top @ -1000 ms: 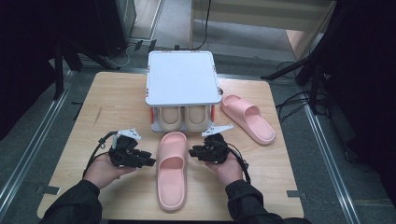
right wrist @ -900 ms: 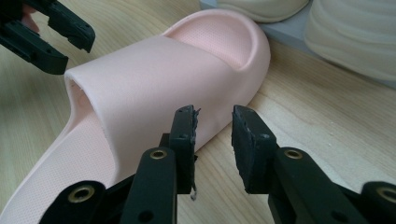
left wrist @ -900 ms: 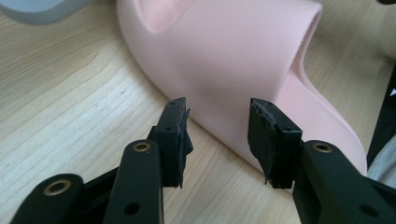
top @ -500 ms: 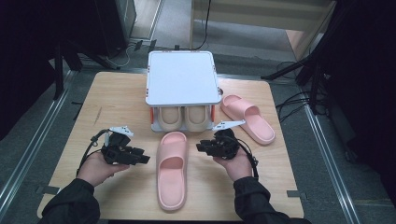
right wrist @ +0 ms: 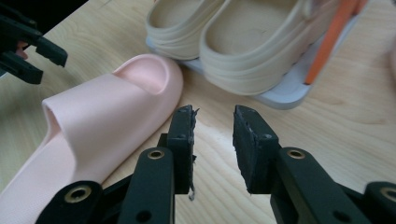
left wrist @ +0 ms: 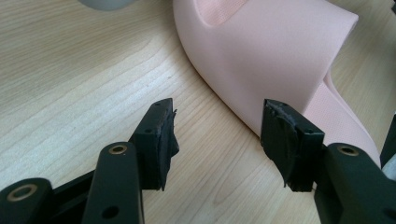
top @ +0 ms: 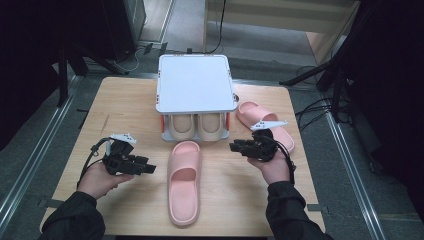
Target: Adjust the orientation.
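On the pale wood-grain table (top: 125, 210), 1 smooth pink foam slipper (top: 183, 181) lies flat between both hands. Left gripper (top: 148, 169) points level at its side, jaws spread, having just opened, nothing between. Right gripper (top: 235, 147) hovers beside the toe, jaws apart, empty.

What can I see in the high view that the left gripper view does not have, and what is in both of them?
High view alone: the white shelf rack, the beige shoes under its top, the second pink slipper at the right, the right gripper.

Left gripper view alone: the worn pads on the left gripper's fingers, with bare wood between them.

Both: the middle pink slipper, the wooden table, the open left gripper.
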### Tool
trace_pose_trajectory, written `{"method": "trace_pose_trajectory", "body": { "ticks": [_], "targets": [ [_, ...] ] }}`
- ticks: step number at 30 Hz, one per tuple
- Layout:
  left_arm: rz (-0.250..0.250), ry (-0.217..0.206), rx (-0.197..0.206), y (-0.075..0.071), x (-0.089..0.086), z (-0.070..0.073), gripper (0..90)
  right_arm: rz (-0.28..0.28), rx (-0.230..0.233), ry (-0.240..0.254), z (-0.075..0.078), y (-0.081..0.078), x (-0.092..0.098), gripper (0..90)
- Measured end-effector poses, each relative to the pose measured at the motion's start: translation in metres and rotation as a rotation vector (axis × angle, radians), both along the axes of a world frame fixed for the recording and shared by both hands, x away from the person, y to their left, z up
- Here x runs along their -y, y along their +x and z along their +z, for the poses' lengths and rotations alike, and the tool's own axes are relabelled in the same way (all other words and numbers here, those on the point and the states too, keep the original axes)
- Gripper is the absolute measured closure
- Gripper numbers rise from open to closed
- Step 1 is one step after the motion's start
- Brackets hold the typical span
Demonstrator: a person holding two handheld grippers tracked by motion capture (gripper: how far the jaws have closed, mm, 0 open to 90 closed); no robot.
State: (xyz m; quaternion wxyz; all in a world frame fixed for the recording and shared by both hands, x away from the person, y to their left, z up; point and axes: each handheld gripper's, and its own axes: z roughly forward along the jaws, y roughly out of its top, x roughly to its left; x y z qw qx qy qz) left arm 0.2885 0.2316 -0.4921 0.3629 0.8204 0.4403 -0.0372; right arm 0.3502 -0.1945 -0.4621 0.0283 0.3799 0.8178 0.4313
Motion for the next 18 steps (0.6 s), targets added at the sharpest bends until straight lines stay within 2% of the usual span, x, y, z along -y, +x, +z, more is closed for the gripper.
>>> {"method": "trace_pose_trajectory", "body": {
  "ticks": [3,6,13,18],
  "targets": [
    [0.015,-0.003,0.001,-0.002,-0.003,0.0,44.2,-0.016,0.017,0.0,0.002,0.007,0.012,69.6],
    [0.026,-0.002,0.002,-0.005,-0.006,0.001,44.0,-0.042,0.014,0.003,0.001,0.015,0.024,69.6],
    [0.053,0.006,0.001,-0.012,-0.013,0.0,43.9,-0.107,-0.009,0.013,-0.009,0.043,0.056,69.6],
    [0.067,0.013,-0.003,-0.017,-0.017,-0.001,43.8,-0.15,-0.013,0.002,-0.015,0.059,0.068,69.0]
  ]
}}
